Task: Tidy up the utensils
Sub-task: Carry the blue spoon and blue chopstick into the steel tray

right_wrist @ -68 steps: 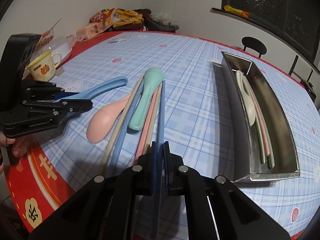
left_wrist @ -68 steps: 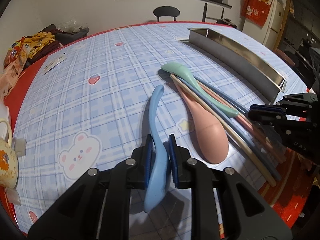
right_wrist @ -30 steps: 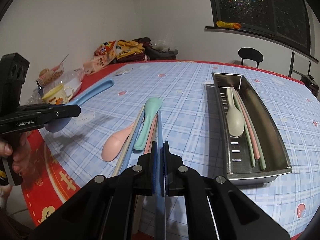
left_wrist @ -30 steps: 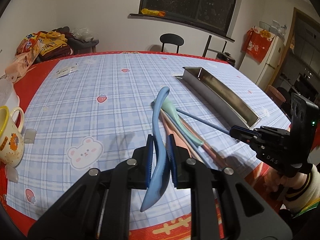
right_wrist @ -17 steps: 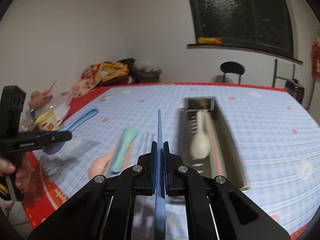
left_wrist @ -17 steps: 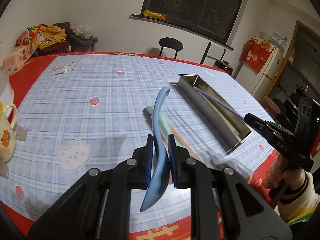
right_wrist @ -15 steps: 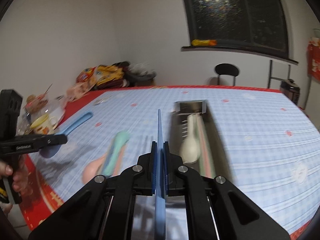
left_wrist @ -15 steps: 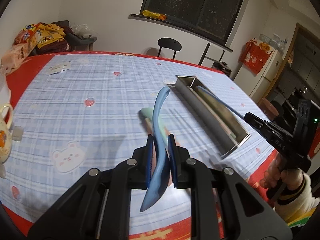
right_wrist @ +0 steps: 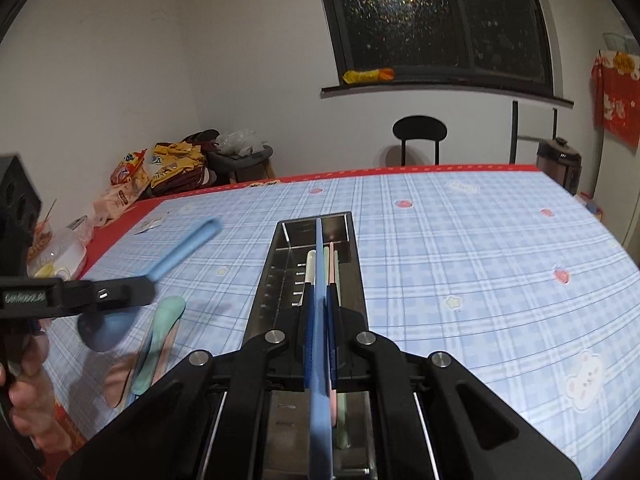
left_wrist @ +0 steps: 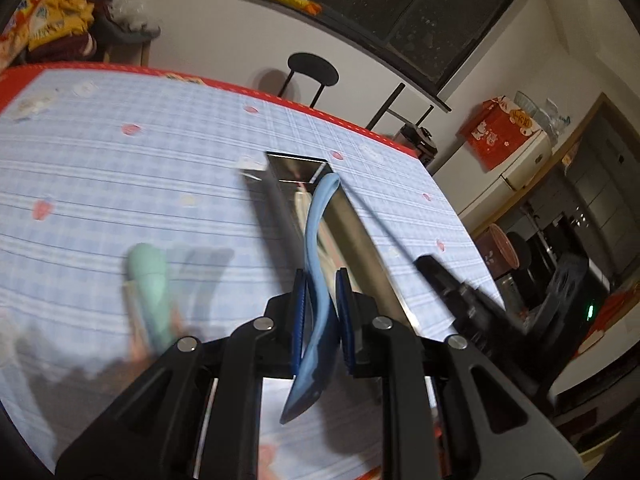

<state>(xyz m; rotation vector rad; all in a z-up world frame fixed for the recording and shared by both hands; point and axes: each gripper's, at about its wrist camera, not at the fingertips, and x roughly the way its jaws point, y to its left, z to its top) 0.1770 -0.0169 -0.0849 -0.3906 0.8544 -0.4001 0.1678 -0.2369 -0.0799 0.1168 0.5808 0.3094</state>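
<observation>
Lower centre of the left wrist view: left gripper (left_wrist: pixel 320 316), blue pads clamped on the neck of a blue spoon (left_wrist: pixel 316 248), handle rising toward mid-frame, bowl hanging below the pads. Behind the spoon, running from centre toward lower right: steel tray (left_wrist: pixel 362 248), long and narrow, on a blue plaid tablecloth (left_wrist: pixel 120 184) with a red border. Left of centre, blurred: mint spoon (left_wrist: pixel 148 276) lying on the cloth among other pale utensils, not told apart. Right of centre: right gripper (left_wrist: pixel 452 284), dark and smeared by motion.

Lower centre of the right wrist view: right gripper (right_wrist: pixel 319 332), pads pressed together on a blue chopstick (right_wrist: pixel 319 264), held edge-on and pointing up-frame along the tray's length, above the steel tray (right_wrist: pixel 268 276). Inside the tray, lengthwise: cream spoon (right_wrist: pixel 310 264), plus pink and green sticks beside it. Left edge of the frame: left gripper (right_wrist: pixel 100 294), held by a hand (right_wrist: pixel 28 384), carrying the blue spoon (right_wrist: pixel 176 256) above the cloth, left of the tray and apart from it. Lower left, on the cloth: mint spoon (right_wrist: pixel 164 320) and a pink spoon (right_wrist: pixel 118 376), touching.
</observation>
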